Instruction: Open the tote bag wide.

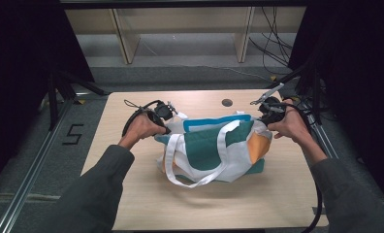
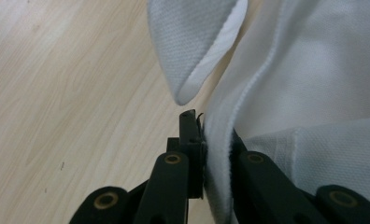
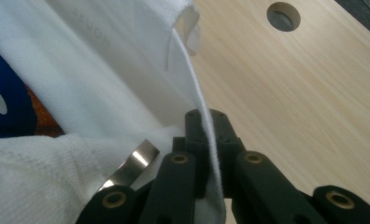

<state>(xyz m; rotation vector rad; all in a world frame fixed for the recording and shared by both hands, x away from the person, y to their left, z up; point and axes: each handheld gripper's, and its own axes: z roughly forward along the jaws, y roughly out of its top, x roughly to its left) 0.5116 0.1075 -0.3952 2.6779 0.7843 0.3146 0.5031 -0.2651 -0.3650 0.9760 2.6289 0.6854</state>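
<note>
High view: a tote bag of white, teal, blue and orange cloth sits at the middle of the pale wooden worktop, its white handle looping down toward six o'clock. The left gripper meets the bag's upper edge at about ten o'clock from the bag's centre, with the left hand wrapped around its body. The right gripper meets the opposite upper corner at about two o'clock, carried by the right hand. A round hole in the worktop lies at twelve o'clock, just beyond the bag.

Left gripper view: the jaws are clenched on a folded white hem of the bag, which runs up between them from six o'clock toward one o'clock. White fabric spreads from twelve to four o'clock, and a rounded flap hangs at twelve o'clock. Bare worktop lies from seven to eleven o'clock.

Right gripper view: the jaws are clamped on a thin white edge of the bag, which rises from between them toward twelve o'clock. The bag's cloth bulks from eight to twelve o'clock, with blue and orange print at nine o'clock. A shiny metal strip lies at seven o'clock beside the jaws. The worktop and its hole lie toward one o'clock.
</note>
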